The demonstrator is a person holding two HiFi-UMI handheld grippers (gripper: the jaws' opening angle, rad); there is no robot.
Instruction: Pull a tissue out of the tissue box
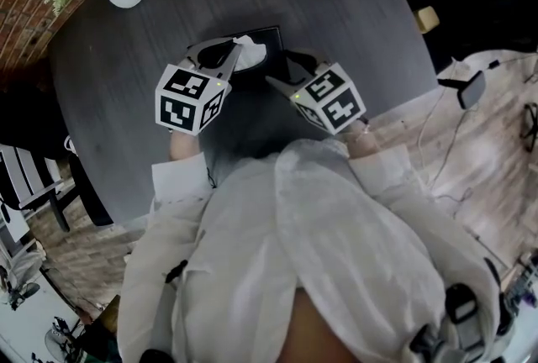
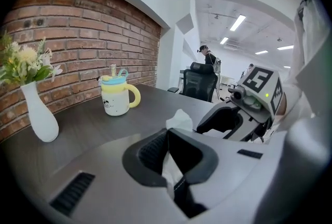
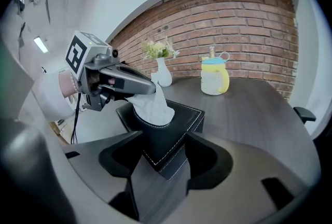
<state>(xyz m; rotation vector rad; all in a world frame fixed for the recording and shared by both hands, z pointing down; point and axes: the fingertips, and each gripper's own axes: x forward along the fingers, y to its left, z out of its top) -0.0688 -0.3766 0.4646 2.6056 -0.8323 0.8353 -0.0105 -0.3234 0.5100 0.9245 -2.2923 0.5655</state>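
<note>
While the left gripper (image 2: 167, 137) pinched the tissue (image 2: 180, 119) and the right gripper (image 3: 163, 137) clamped the tissue box (image 3: 181, 113) corner, a skewed pull could tear the sheet.

The head view looks steeply down on the desk (image 1: 353, 17), while the left gripper view and right gripper view sit low and near the tissue box (image 3: 179, 116), both facing the cup (image 2: 116, 99) and brick wall (image 2: 78, 36).

We see a white long-sleeved garment (image 1: 277, 260). Left gripper (image 1: 236, 58) and right gripper (image 1: 287, 72): light grey shells, black jaw pads, black-and-white marker cubes, small green lights, probably LEDs. Black cable (image 3: 77, 114) on the left one.
</note>
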